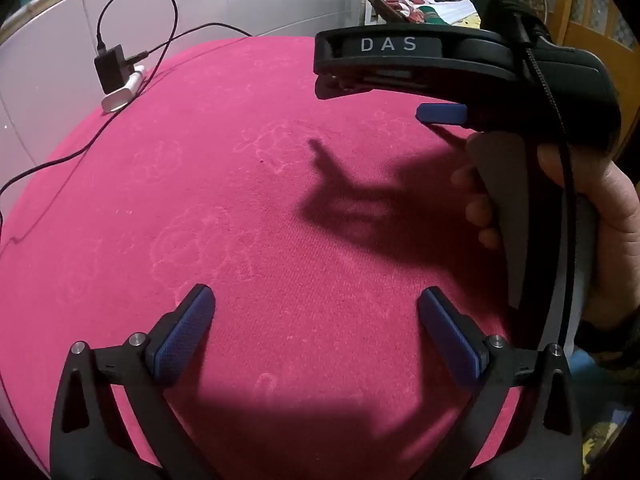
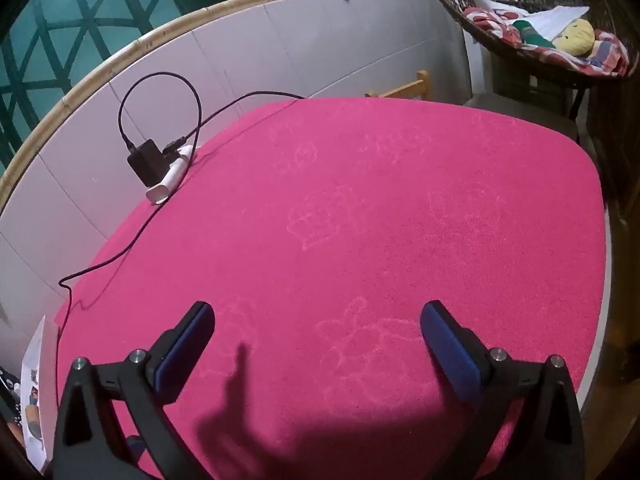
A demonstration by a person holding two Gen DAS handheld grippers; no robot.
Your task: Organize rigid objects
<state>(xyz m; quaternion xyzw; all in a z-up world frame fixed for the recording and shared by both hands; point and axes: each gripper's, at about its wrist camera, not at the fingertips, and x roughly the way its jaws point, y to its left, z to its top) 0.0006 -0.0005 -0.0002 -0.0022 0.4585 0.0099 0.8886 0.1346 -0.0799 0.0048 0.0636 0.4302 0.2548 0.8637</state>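
You're working over a deep pink cloth with faint pale outline drawings. Your grippers are black with blue pads. A black charger sits on a white block; the basket's fabric is red-and-white patterned.

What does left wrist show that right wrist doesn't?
Left wrist only: the right gripper from the side, marked DAS, held by a hand.

Right wrist only: green lattice window, a yellow stuffed toy in the wicker basket, a printed sheet at lower left.

Both: the pink cloth, black charger on a white power strip, black cable, open fingers.
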